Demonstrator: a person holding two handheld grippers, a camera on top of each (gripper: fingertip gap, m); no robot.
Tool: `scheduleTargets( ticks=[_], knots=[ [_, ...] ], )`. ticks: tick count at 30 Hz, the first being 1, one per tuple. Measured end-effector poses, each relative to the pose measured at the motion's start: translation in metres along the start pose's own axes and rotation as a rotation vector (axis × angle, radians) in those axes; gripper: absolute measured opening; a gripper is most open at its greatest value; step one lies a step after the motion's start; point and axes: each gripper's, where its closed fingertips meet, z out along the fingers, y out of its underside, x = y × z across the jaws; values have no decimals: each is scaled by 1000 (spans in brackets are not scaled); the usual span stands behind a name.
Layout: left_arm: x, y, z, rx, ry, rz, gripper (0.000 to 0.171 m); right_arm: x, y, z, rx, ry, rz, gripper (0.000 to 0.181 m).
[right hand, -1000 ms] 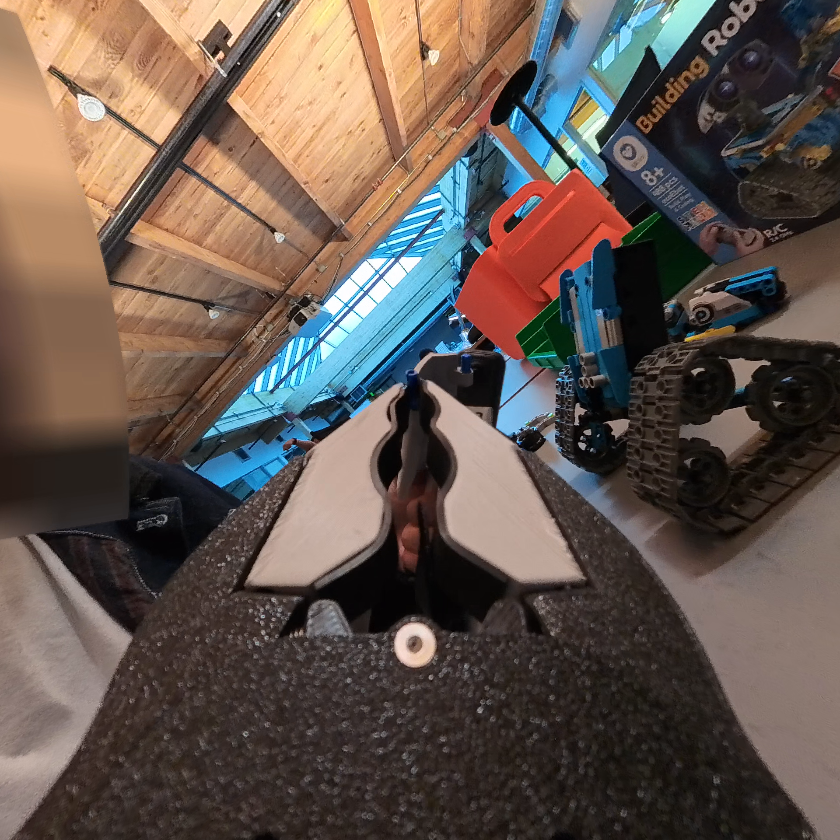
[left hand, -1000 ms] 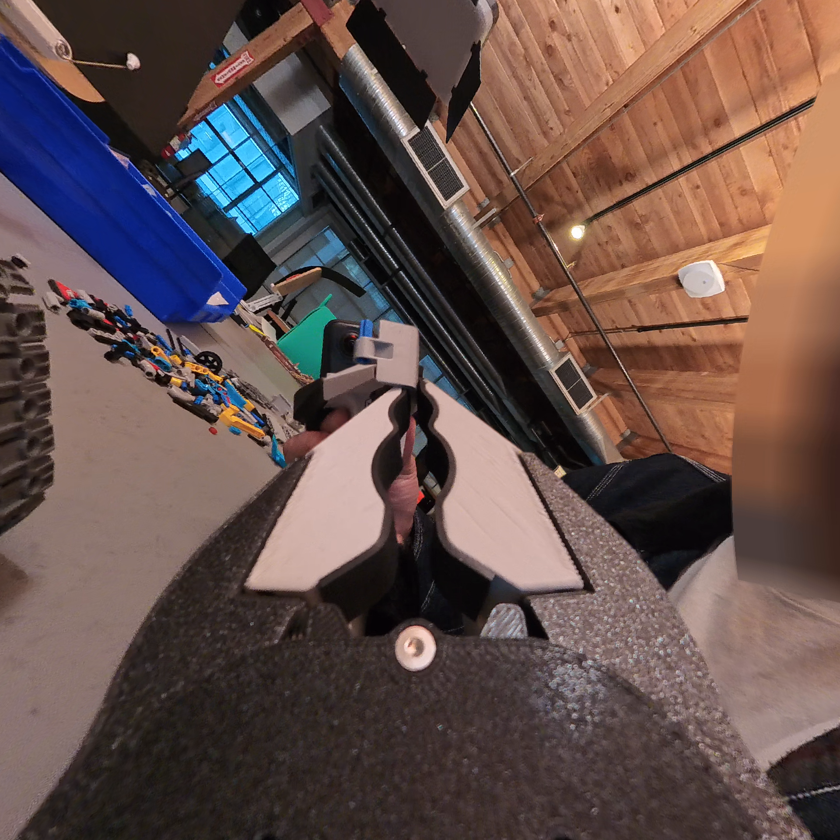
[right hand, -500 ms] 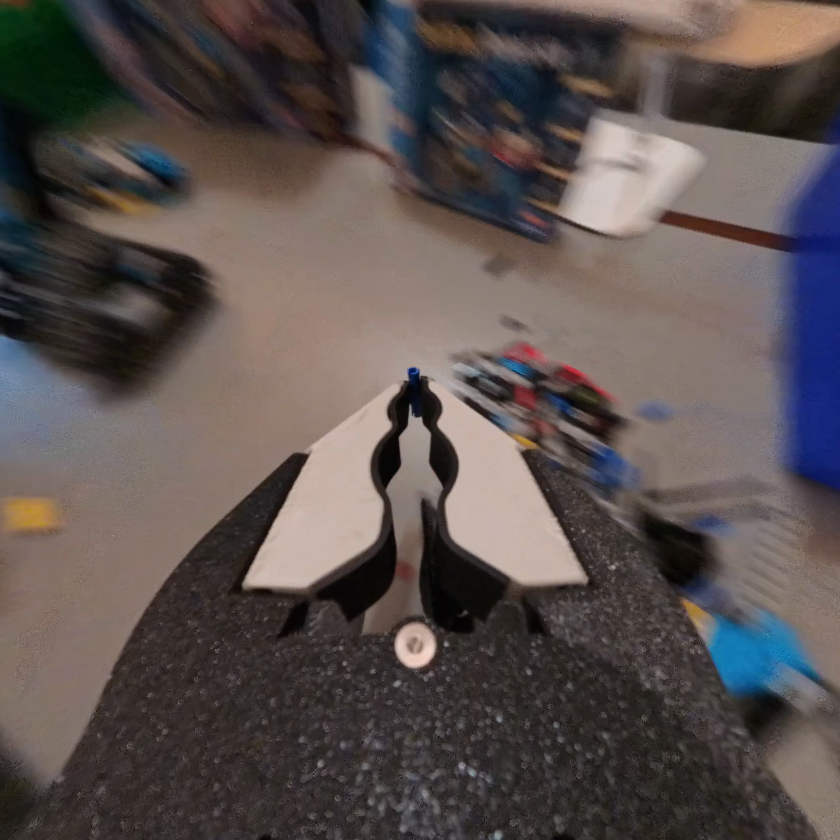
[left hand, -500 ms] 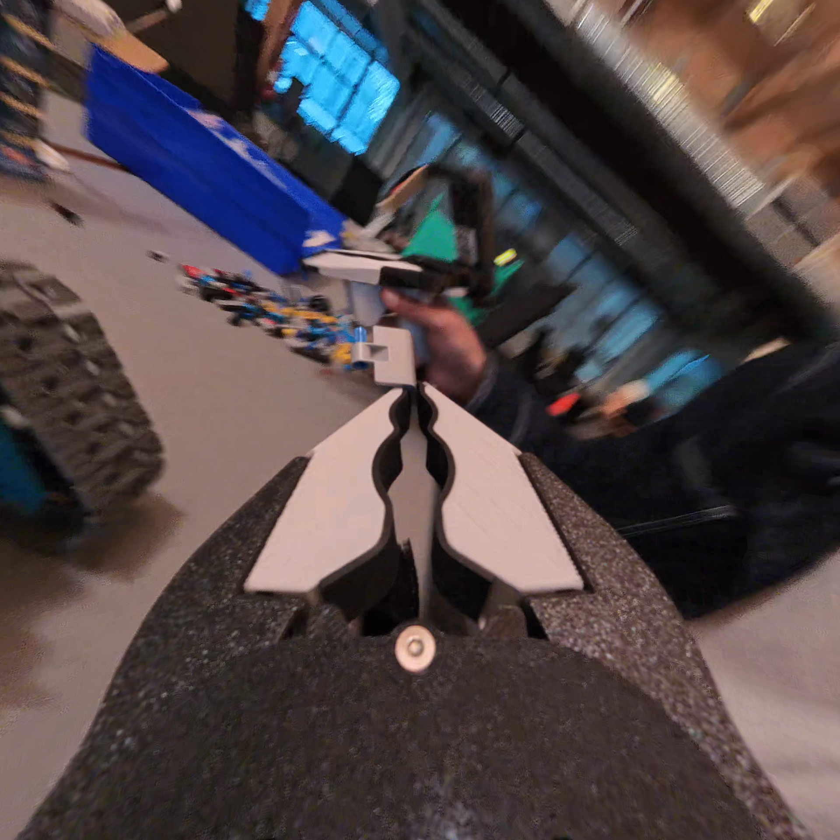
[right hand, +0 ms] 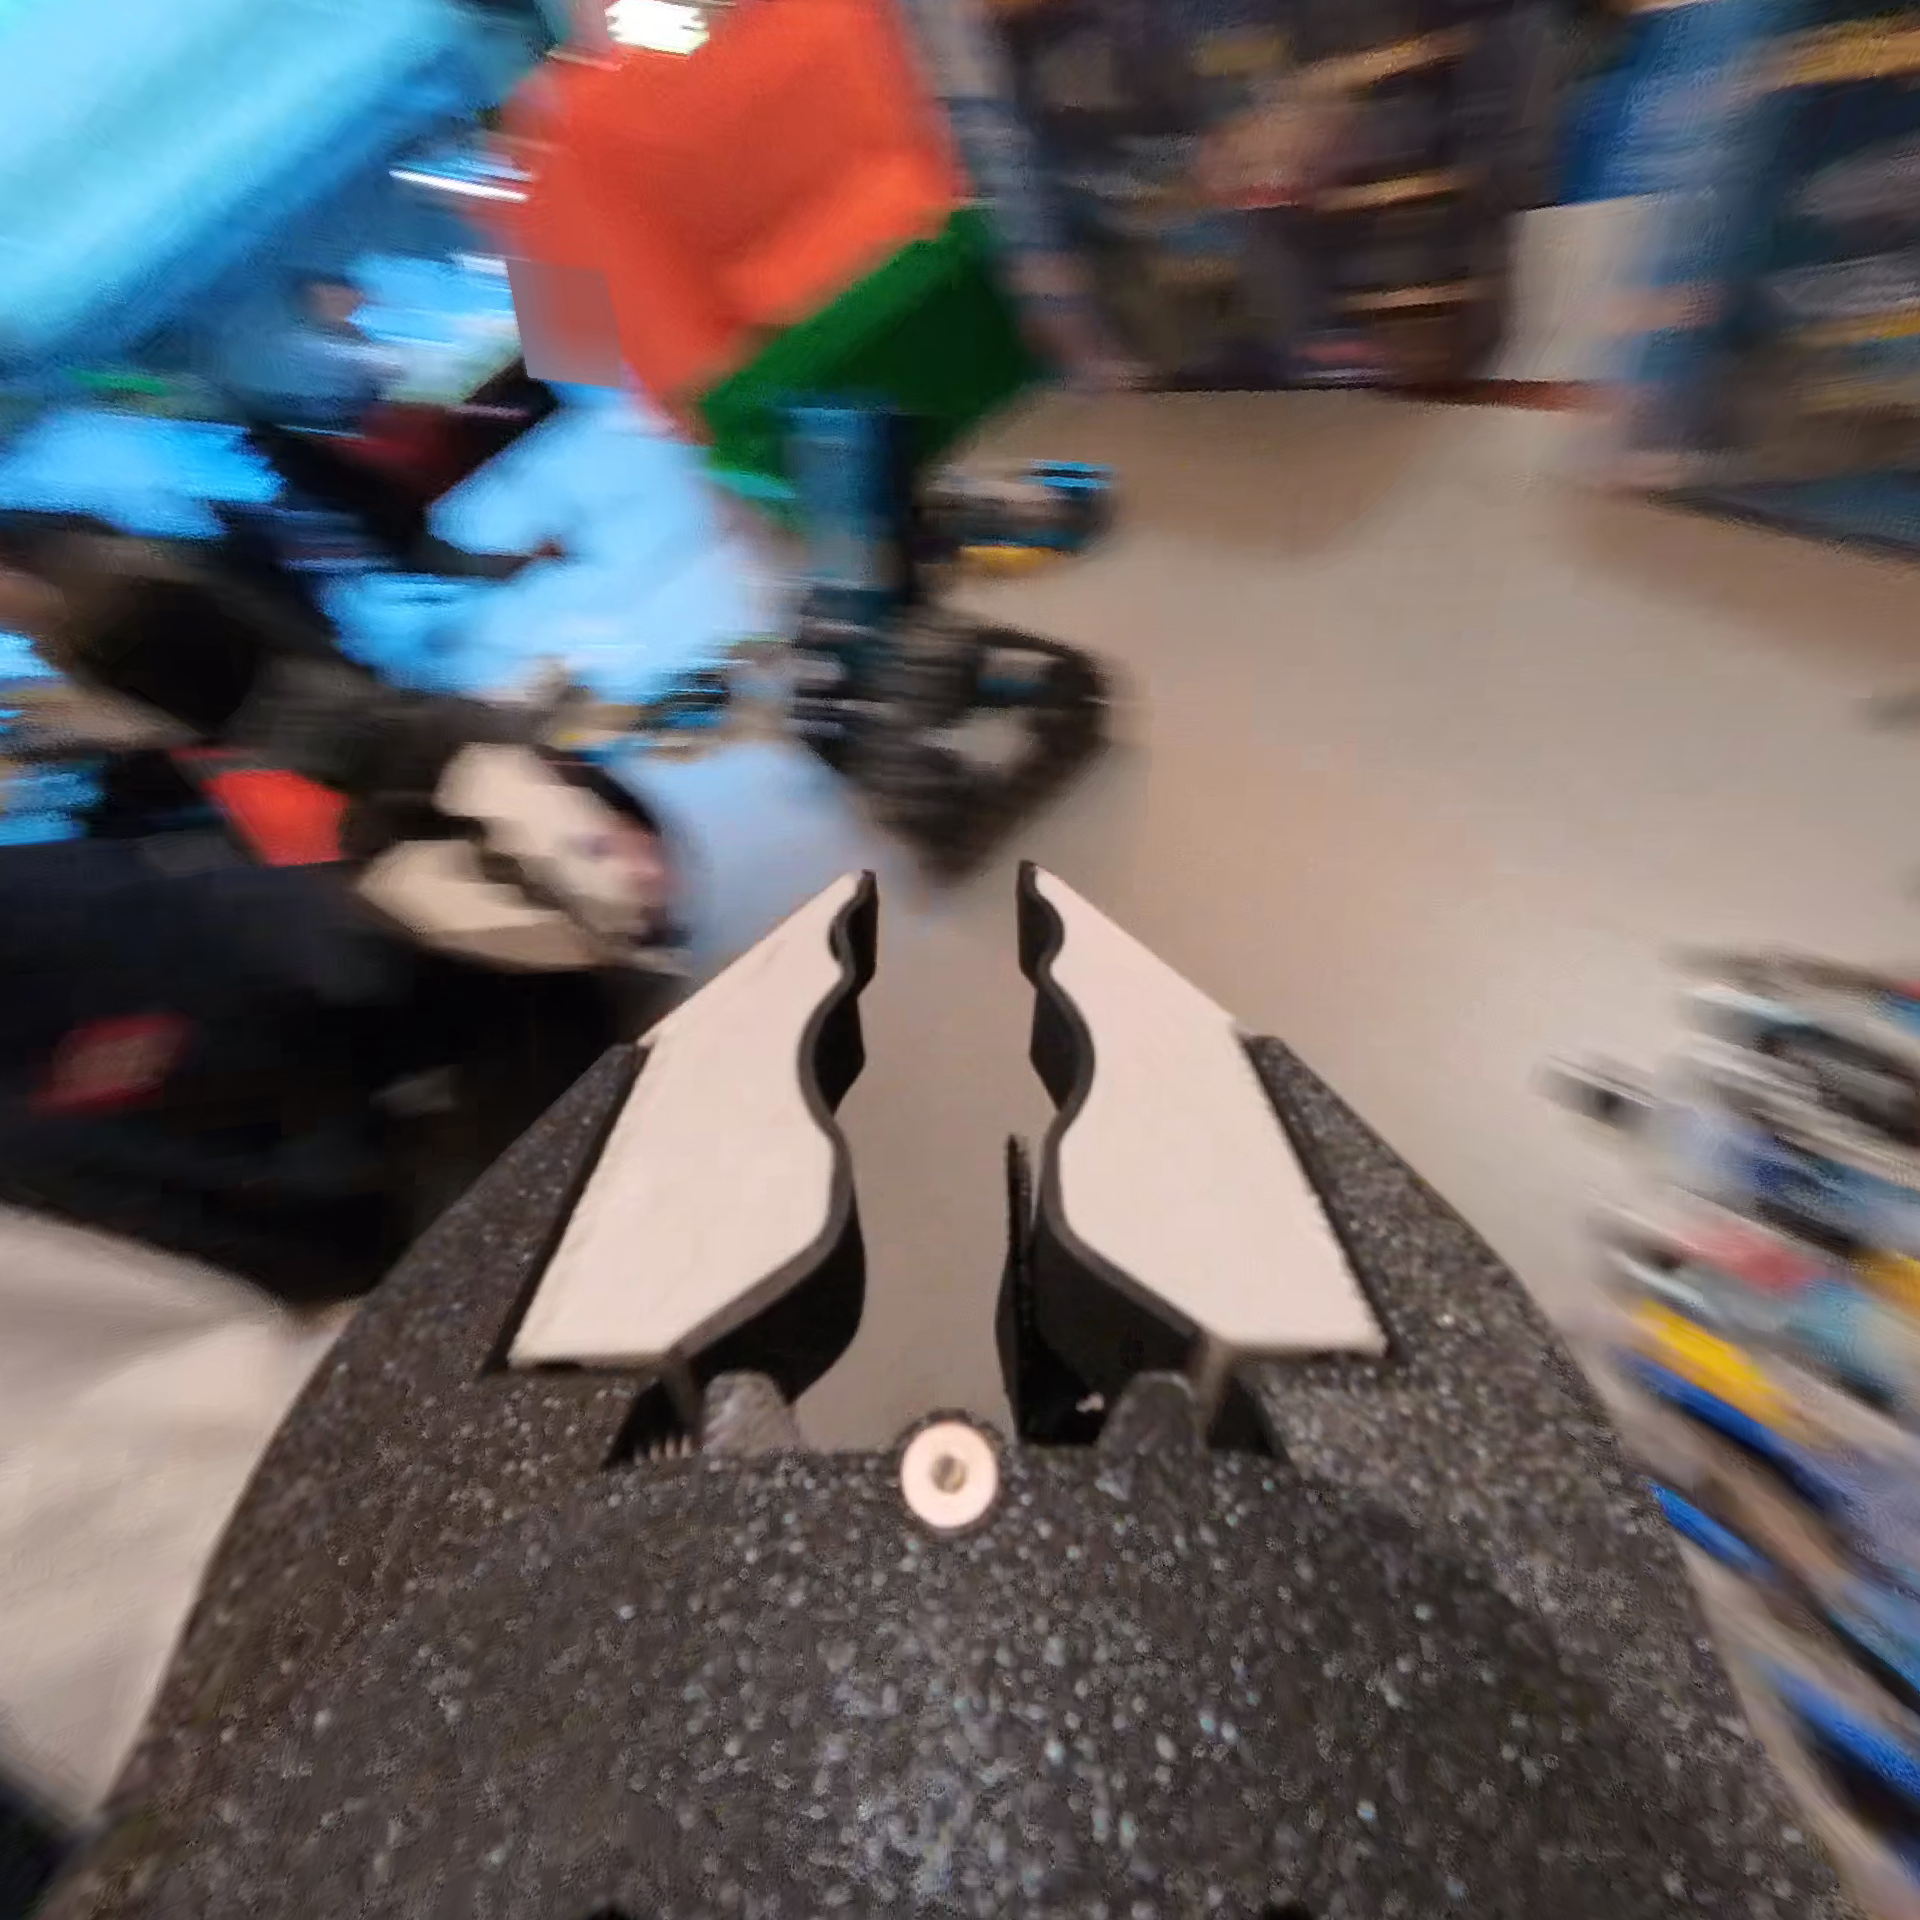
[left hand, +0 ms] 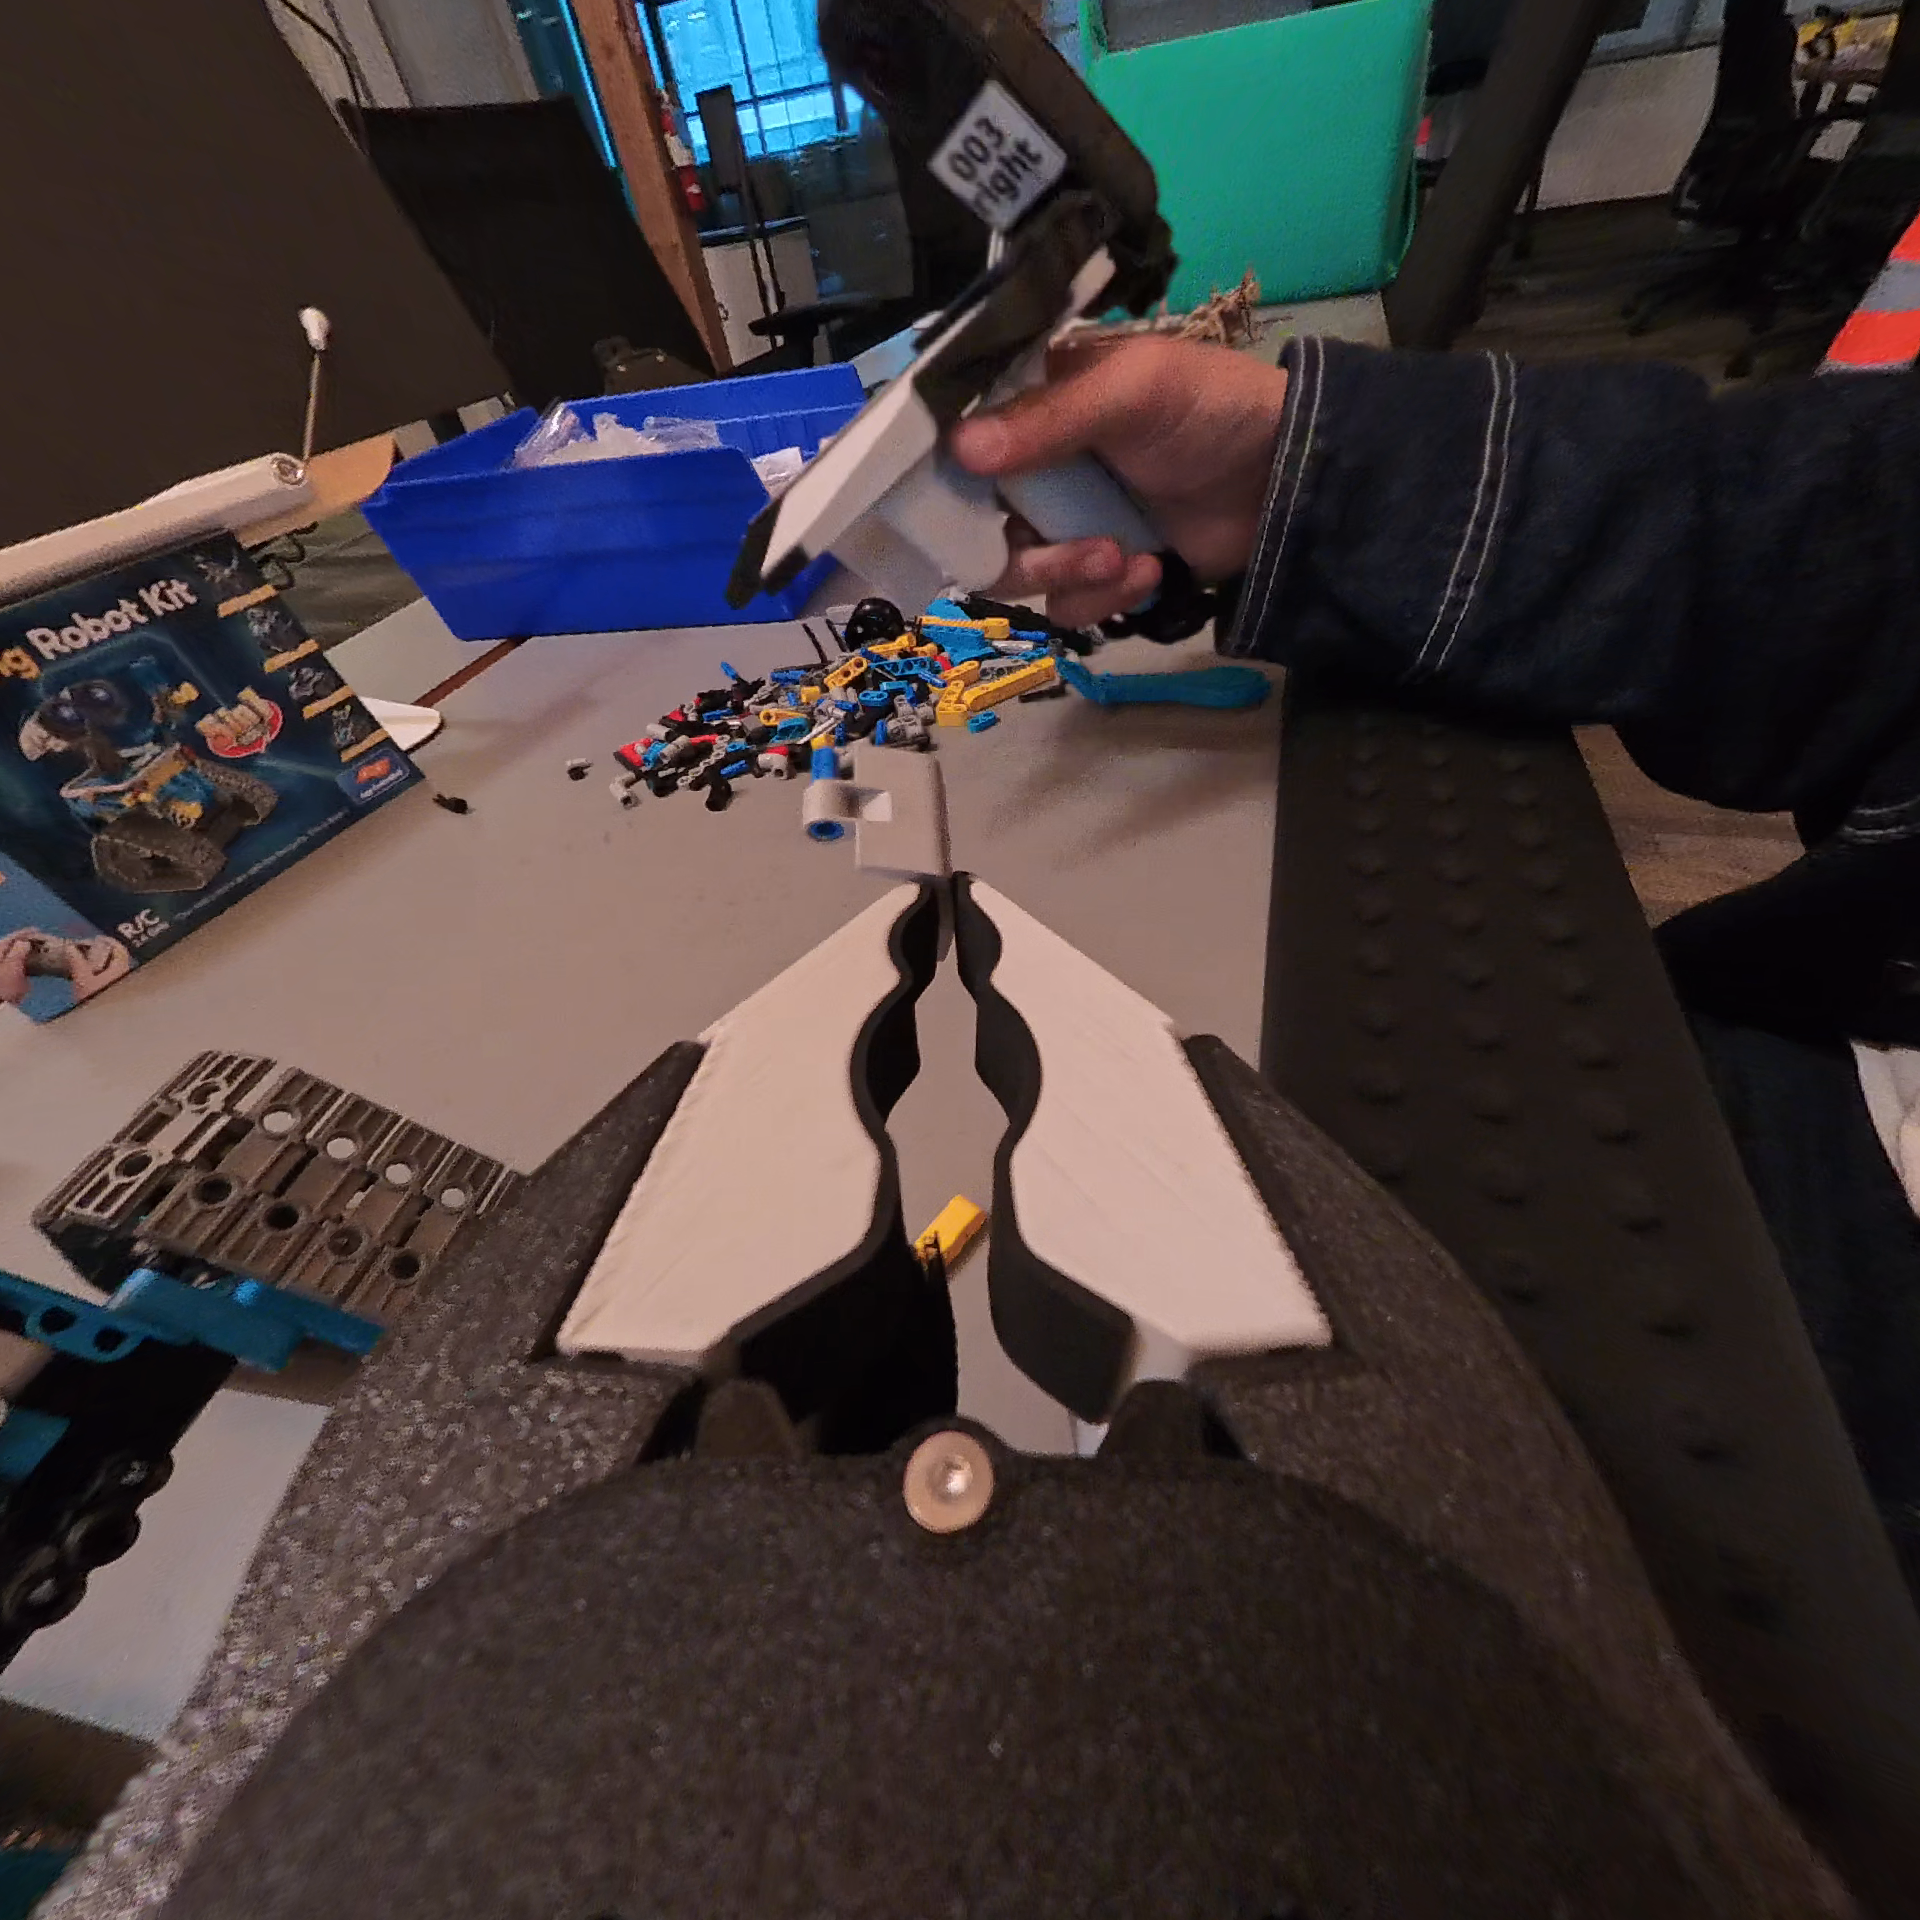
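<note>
Pinching a light, stiff grey brick piece (left hand: 900, 821) by its edge, left claw (left hand: 948, 883) clamped; right claw (right hand: 945, 883) apart, empty.

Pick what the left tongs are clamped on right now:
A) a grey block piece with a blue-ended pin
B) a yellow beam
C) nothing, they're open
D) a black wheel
A: in the left wrist view the left tongs are closed at the tips on a grey block piece with a blue-ended pin sticking out to one side, held above the grey table, near the pile of small parts.
</note>
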Motion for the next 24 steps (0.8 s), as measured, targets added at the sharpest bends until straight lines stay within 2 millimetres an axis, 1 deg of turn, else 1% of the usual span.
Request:
scheduleTargets(
  ticks=[1,2,3,4,5,6,7,8,9,11,12,13,15,16,18,20,21,24],
  knots=[
    [1,1,0,-3,-1,13,1,-34,1,14,-11,-171,35,27],
    [1,1,0,-6,-5,28,1,-61,5,25,-41,-295,59,26],
    [1,2,1,-12,-9,41,1,-79,9,35,-58,-376,67,23],
    [1,3,1,-16,-14,49,1,-93,13,42,-66,-439,61,15],
    [1,3,0,-18,-13,52,1,-104,15,47,-72,-482,52,14],
    [1,3,0,-17,-13,52,1,-106,18,52,-76,-488,43,14],
    [0,3,0,-19,-17,52,1,-103,17,55,-72,-468,47,11],
    [-1,4,0,-20,-19,47,1,-100,16,56,-67,-454,64,14],
    [0,3,0,-15,-14,42,1,-100,15,55,-59,-464,80,12],
    [2,1,0,-5,-8,58,1,-93,18,59,-72,-426,94,13],
    [3,2,0,-12,-11,73,1,-94,21,60,-80,-426,90,13],
    [3,5,1,-26,-17,86,1,-96,22,60,-92,-438,95,11],
    [3,9,3,-52,-22,109,1,-98,26,61,-112,-449,92,0],
    [3,11,3,-61,-26,118,1,-96,27,61,-118,-437,89,0],
    [-1,13,4,-81,-51,130,2,-94,27,59,-118,-424,71,0],
    [-3,13,3,-78,-62,137,1,-90,23,56,-92,-396,46,0],
    [-3,13,3,-76,-64,135,1,-89,23,56,-97,-395,58,6],
    [-4,14,3,-80,-64,137,1,-88,28,58,-119,-406,84,11]
  ],
)
